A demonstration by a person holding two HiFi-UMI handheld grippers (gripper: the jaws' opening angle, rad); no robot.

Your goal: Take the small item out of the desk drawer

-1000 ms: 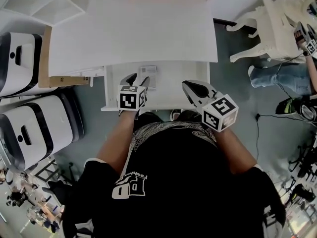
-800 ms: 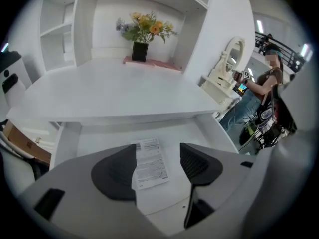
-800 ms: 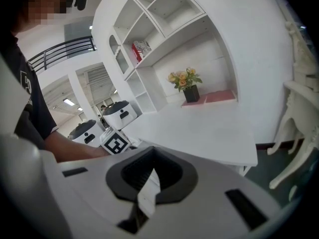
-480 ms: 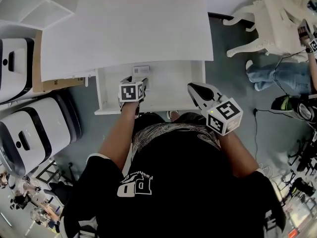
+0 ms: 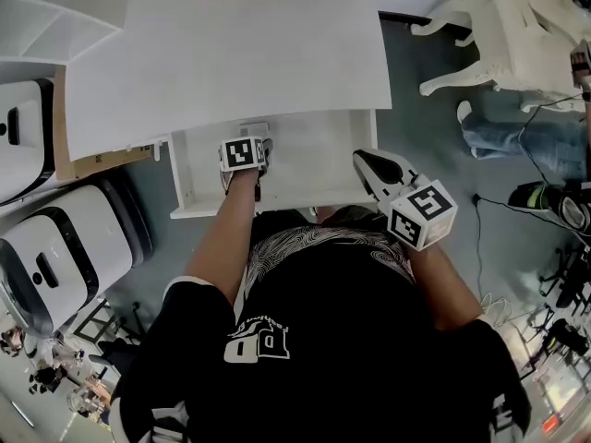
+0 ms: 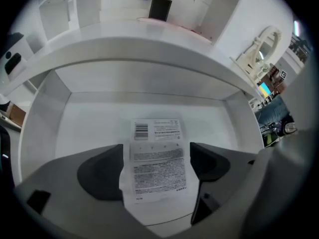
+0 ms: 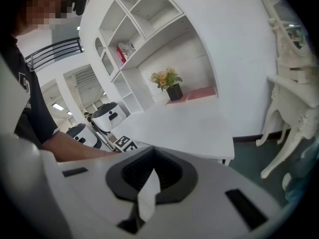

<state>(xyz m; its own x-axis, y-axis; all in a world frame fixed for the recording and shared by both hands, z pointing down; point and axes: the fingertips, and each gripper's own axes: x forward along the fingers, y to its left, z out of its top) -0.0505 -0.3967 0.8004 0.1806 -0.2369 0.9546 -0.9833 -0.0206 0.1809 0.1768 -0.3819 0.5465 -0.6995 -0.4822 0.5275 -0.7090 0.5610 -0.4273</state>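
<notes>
Drawer (image 5: 181, 181) open, one packet (image 6: 154, 133) inside, between left gripper (image 6: 156, 169) jaws just widened, not pressing, right gripper (image 7: 152, 180) clenched at drawer's right edge

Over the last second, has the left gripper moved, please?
Yes. The left gripper has gone from the front edge of the drawer deeper in, over the packet; its jaws have just been opening, with the packet between them.

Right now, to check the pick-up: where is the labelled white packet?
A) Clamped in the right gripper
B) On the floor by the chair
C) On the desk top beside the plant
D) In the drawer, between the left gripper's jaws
D: in the left gripper view, the left gripper's jaws, which have just been opening, stand apart on either side of the white packet lying in the drawer.
</notes>
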